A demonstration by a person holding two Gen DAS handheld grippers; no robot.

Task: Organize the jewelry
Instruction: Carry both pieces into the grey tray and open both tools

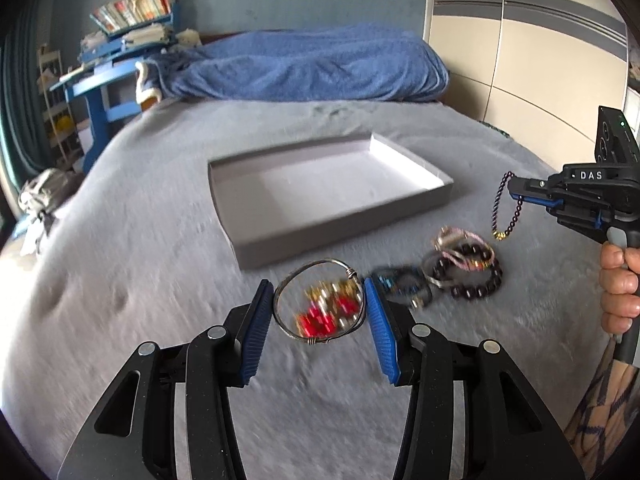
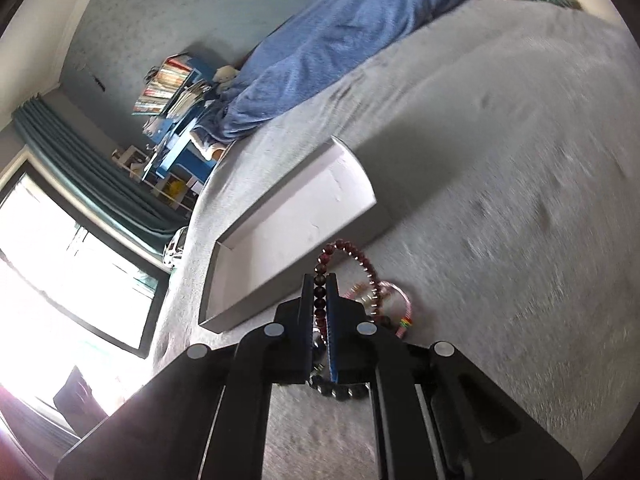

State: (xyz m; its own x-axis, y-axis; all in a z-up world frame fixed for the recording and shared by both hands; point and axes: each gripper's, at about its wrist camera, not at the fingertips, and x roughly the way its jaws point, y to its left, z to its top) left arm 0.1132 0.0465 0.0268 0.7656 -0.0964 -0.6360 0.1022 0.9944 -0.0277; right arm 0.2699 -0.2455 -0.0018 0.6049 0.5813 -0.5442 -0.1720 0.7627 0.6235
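Note:
My left gripper (image 1: 317,283) is shut on a thin wire bangle (image 1: 280,320), whose ring spans the gap between the blue pads, above the grey bedcover. Blurred red and gold beads (image 1: 324,318) show through the ring. My right gripper (image 1: 513,189) (image 2: 319,278) is shut on a dark purple bead bracelet (image 1: 497,208) (image 2: 352,254), which hangs in a loop off the bed. A pile of bracelets (image 1: 464,266) (image 2: 390,308) lies on the bedcover below it. The shallow white box (image 1: 320,240) (image 2: 224,314) sits open just beyond both grippers.
A grey bedcover (image 1: 160,240) lies under everything, with a rumpled blue blanket (image 1: 312,64) at the far end. A blue desk with books (image 1: 116,52) stands far left, and a wardrobe (image 1: 520,48) is on the right. A hand (image 1: 618,280) grips the right handle.

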